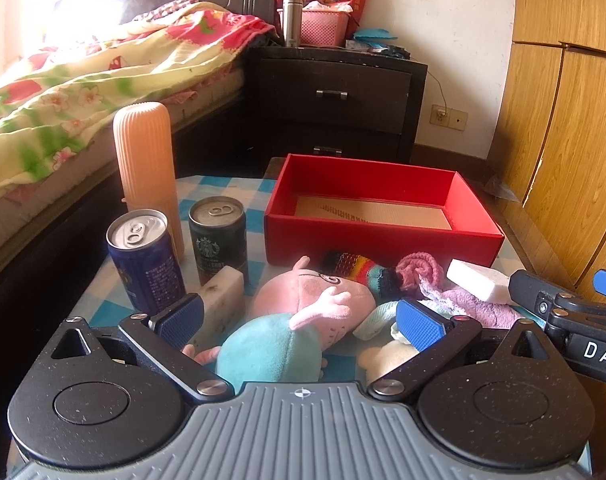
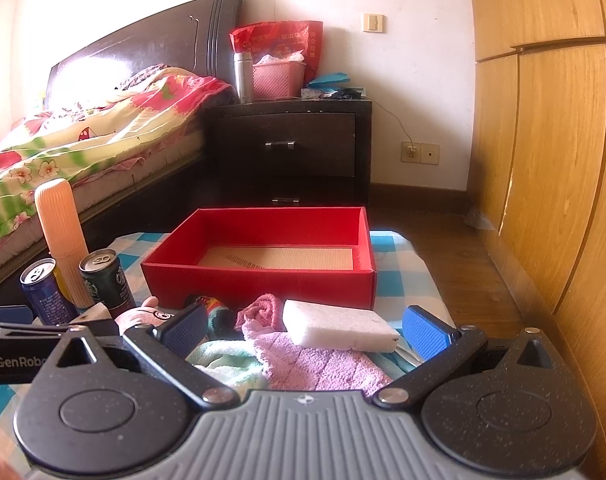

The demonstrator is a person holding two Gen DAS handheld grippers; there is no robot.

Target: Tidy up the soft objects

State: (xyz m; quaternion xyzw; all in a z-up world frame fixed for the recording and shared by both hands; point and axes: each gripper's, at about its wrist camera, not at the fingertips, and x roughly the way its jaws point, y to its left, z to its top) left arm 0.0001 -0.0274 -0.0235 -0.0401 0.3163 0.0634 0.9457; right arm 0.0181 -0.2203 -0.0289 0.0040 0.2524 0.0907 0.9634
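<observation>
A pink pig plush (image 1: 303,312) in a teal dress lies on the checked table, between the open fingers of my left gripper (image 1: 301,322). To its right lie a striped knit sock (image 1: 359,268), a rolled pink cloth (image 1: 421,270), a lilac towel (image 2: 315,364) and a mint towel (image 2: 227,364). A white sponge (image 2: 339,330) rests on the lilac towel, between the open fingers of my right gripper (image 2: 307,330). A second, dirty sponge (image 1: 223,296) leans by the cans. Behind them stands an open red box (image 1: 383,212) (image 2: 263,260) with only a cardboard liner inside.
A blue can (image 1: 145,260), a dark green can (image 1: 219,238) and a tall orange ribbed container (image 1: 149,168) stand at the table's left. A bed (image 1: 83,92) runs along the left, a dark nightstand (image 1: 335,100) behind, and a wooden wardrobe (image 2: 551,160) on the right.
</observation>
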